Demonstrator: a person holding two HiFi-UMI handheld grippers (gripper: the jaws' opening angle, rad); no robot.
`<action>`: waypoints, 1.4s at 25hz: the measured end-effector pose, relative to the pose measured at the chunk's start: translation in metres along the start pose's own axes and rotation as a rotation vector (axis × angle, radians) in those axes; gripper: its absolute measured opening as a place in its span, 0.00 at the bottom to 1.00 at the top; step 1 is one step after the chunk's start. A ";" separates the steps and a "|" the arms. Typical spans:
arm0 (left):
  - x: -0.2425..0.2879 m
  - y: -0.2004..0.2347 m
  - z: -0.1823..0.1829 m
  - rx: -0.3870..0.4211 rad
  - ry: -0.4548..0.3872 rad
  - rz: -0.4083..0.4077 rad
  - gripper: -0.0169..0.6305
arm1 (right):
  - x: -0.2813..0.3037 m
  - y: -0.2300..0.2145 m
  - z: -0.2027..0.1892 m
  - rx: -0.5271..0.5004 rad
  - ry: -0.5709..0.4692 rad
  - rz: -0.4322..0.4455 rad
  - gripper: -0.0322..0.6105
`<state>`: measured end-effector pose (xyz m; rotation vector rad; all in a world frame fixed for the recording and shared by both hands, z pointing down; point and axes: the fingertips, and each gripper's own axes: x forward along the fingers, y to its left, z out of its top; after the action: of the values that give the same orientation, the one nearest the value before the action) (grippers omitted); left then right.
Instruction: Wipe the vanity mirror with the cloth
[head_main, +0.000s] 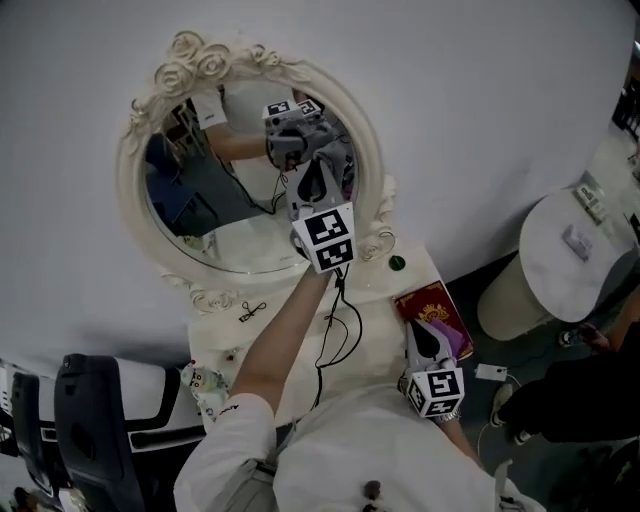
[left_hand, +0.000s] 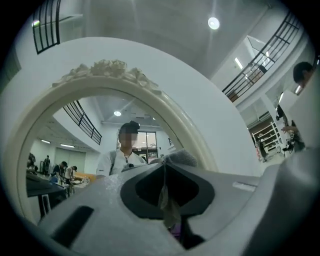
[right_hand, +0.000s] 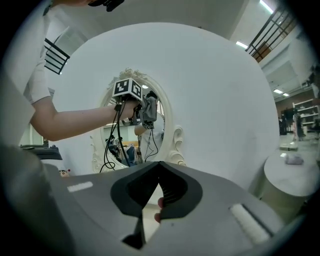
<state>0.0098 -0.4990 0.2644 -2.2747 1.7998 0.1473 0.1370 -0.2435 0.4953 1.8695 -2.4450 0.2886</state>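
Soft grey cloth (left_hand: 181, 157) is pinched in the left gripper (left_hand: 165, 165); jaws closed on a fold, wad poking past the tips. It looks to be touching the glass of the oval cream-framed vanity mirror (head_main: 215, 215), right side. Cloth prob. light & limp, so a hold close to the wad suits; a long tail would flop. Glass is fragile & slick: gentle pressure. Right gripper (right_hand: 159, 167) has jaws together w/ nothing held, near side, over the white tabletop (head_main: 378, 300) by a red booklet (head_main: 430, 305).
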 end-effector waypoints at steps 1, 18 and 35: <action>0.006 -0.008 -0.003 -0.024 0.007 -0.013 0.05 | -0.005 -0.006 -0.001 0.000 0.000 -0.024 0.06; 0.014 0.026 -0.006 -0.033 -0.006 0.121 0.06 | -0.015 -0.038 -0.006 -0.031 0.049 -0.060 0.06; -0.066 0.216 -0.016 0.104 0.032 0.517 0.05 | 0.049 0.025 -0.007 -0.066 0.079 0.224 0.06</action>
<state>-0.2166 -0.4873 0.2677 -1.7075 2.3140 0.1015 0.0993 -0.2825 0.5064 1.5296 -2.5779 0.2804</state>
